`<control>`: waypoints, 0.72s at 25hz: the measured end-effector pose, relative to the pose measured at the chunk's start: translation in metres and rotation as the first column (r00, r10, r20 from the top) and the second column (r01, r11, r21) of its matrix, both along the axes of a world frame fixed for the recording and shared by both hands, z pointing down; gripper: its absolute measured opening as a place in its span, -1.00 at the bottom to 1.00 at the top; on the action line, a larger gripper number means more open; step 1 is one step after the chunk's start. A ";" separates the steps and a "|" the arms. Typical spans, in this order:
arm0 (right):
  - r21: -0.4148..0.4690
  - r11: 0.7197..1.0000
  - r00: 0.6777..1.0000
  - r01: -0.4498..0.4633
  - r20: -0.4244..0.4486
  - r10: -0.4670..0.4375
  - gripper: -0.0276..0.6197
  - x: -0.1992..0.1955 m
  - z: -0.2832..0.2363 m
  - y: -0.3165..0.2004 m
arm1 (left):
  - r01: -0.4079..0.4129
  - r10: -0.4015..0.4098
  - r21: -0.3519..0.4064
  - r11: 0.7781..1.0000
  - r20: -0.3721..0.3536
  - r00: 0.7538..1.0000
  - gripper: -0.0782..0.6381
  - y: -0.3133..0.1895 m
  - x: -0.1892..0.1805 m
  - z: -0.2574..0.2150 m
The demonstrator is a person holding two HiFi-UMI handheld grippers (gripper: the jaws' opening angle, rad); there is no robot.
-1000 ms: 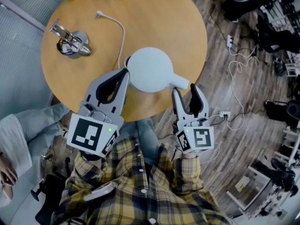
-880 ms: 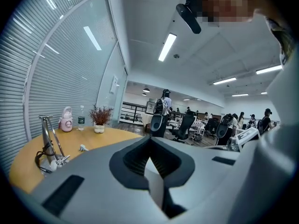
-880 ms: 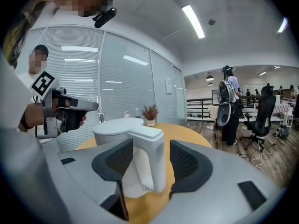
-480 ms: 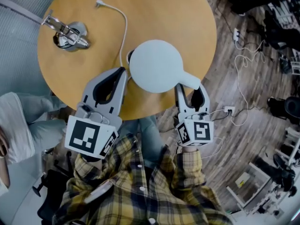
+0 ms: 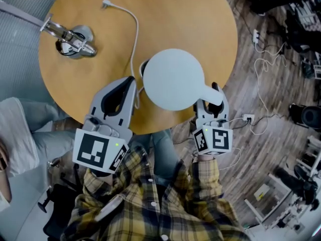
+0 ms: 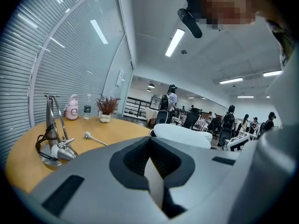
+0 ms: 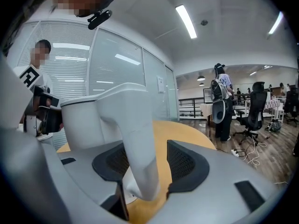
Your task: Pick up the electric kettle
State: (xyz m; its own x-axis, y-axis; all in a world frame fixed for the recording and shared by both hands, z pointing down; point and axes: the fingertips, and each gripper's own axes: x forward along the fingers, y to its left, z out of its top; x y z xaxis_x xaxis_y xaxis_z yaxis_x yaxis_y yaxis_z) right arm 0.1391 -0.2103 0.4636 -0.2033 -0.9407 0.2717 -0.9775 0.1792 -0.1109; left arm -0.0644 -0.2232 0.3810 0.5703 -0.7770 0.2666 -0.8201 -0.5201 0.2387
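A: Where is the electric kettle (image 5: 173, 79) found?

B: It is seen from above at the near side of the round wooden table (image 5: 165, 19), with its pale lid turned up to the head view. Its handle (image 5: 213, 95) is pointed past the table's edge, toward the right gripper (image 5: 210, 97).

A: How are that gripper's jaws set?

B: They are spread, and the handle (image 7: 135, 148) is taken in between them. In the right gripper view the handle is seen close against the pad at the left. A strip of table is shown between the handle and the other pad, so no clamp is made.

A: And the left gripper (image 5: 133, 80)?

B: It is held just beside the kettle's left side, over the table's near edge. Its fingertips are pressed together and nothing is pinched between them.

A: Is the kettle raised off the table?

B: That cannot be told from these views.

A: What else is laid out there?

B: A white cord (image 5: 134, 29) is run from beside the kettle toward the far side, and it is ended in a plug (image 5: 105, 4) lying loose. A metal stand (image 5: 72, 39) wrapped with a dark cable is placed well apart, near the left edge
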 end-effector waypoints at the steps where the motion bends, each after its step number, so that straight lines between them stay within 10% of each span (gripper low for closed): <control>1: 0.005 1.000 1.000 -0.004 0.001 0.004 -0.17 0.001 -0.001 -0.002 | 0.001 -0.001 0.001 1.000 -0.001 1.000 -0.77 -0.001 0.000 0.000; 18: 0.100 0.995 0.998 -0.003 -0.065 0.010 -0.70 -0.007 -0.017 -0.028 | 0.025 -0.025 0.011 1.000 -0.004 1.000 -0.77 -0.016 -0.004 -0.006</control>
State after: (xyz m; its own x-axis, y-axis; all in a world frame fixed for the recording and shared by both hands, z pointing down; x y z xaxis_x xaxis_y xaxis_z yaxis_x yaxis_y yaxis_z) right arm 0.1323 -0.2385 0.4469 -0.1819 -0.9649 0.1893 -0.9833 0.1797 -0.0290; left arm -0.0689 -0.2390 0.3749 0.5513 -0.7941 0.2559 -0.8322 -0.5018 0.2357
